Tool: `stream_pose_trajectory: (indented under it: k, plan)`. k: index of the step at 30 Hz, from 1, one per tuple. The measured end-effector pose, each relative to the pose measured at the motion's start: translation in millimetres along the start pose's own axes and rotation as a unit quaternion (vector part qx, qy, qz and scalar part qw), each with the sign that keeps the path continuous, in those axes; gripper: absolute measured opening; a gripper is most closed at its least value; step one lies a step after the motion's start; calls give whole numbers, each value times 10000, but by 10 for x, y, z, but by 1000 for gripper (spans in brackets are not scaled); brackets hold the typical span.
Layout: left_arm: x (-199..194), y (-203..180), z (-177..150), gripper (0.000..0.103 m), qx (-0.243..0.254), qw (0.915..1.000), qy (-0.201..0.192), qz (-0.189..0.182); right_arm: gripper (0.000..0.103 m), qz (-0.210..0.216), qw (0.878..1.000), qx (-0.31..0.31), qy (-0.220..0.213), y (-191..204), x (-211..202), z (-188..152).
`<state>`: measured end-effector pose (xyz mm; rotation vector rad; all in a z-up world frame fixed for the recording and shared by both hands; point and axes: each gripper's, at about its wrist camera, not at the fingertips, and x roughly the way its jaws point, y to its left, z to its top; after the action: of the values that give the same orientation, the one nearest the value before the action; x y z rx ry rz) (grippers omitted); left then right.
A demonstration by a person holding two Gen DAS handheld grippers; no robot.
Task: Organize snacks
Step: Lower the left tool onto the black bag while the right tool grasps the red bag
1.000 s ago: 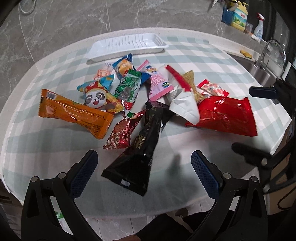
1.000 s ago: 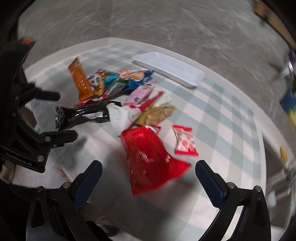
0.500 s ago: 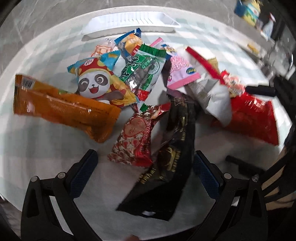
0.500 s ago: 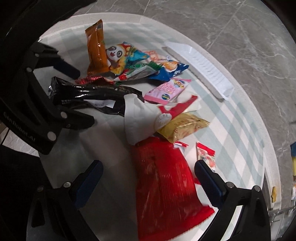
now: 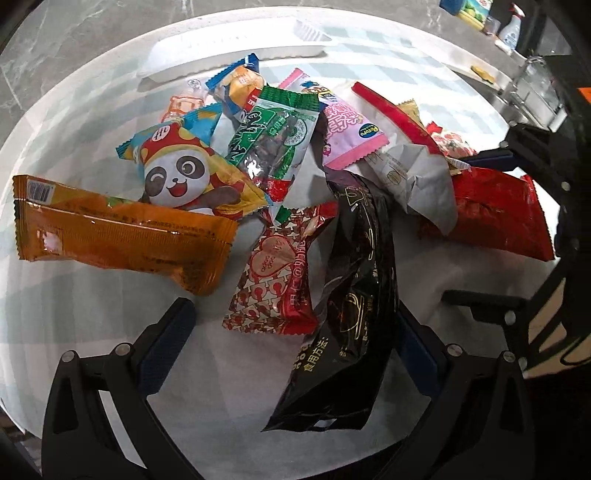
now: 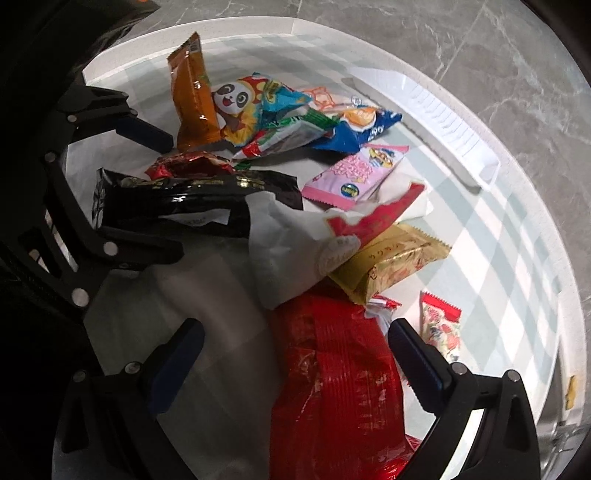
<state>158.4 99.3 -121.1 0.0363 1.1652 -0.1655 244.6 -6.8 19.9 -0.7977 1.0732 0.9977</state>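
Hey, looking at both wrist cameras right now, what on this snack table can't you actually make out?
- White tray: overexposed in the left wrist view, so its inside is unreadable.
- Red bag: near end cut off by the right wrist frame's bottom edge.
- Gold packet: mostly hidden under the white wrapper in the left wrist view.
- Bottles at the left wrist view's top right: too small to read.

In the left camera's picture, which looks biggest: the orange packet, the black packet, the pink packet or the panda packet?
1. Black packet, though it lies nearest the camera.
2. Orange packet, nearly as big.
3. Panda packet.
4. Pink packet, smallest, but farther away.
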Motion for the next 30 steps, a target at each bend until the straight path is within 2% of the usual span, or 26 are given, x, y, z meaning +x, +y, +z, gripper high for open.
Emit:
stream_pose_trajectory:
  k: [5,8,9,10,12,17,22,24,25,30]
  plan:
    - [-29,146,8,100,-10,9997,42,-257,86,650,9964,518,167,-156,44,-16]
    - [-51,272,62,96,-59,9992,45,-387,77,723,9956,583,122,-154,13,-30]
    - [-73,301,86,95,-78,9991,24,-404,70,768,9952,591,106,-156,0,-33]
    - [-109,289,77,94,-79,9991,5,-409,59,868,9941,650,59,-177,-23,-32]
    - [-186,242,85,94,-27,9994,-53,-333,51,1035,9915,789,9,-245,-56,-69]
    - [-319,29,194,94,259,9995,-200,18,49,1175,9899,777,-142,-303,-72,-120]
    - [-298,-370,253,94,845,9956,-220,345,49,1300,9883,743,-282,-431,-124,-253]
    - [-293,-565,202,86,1086,9930,-159,446,49,1358,9873,760,-319,-484,-126,-285]
    - [-231,-615,219,79,1200,9916,-54,470,49,1356,9875,737,-334,-497,-135,-303]
    - [-33,-689,266,66,1367,9889,138,557,49,1410,9867,713,-388,-616,-209,-427]
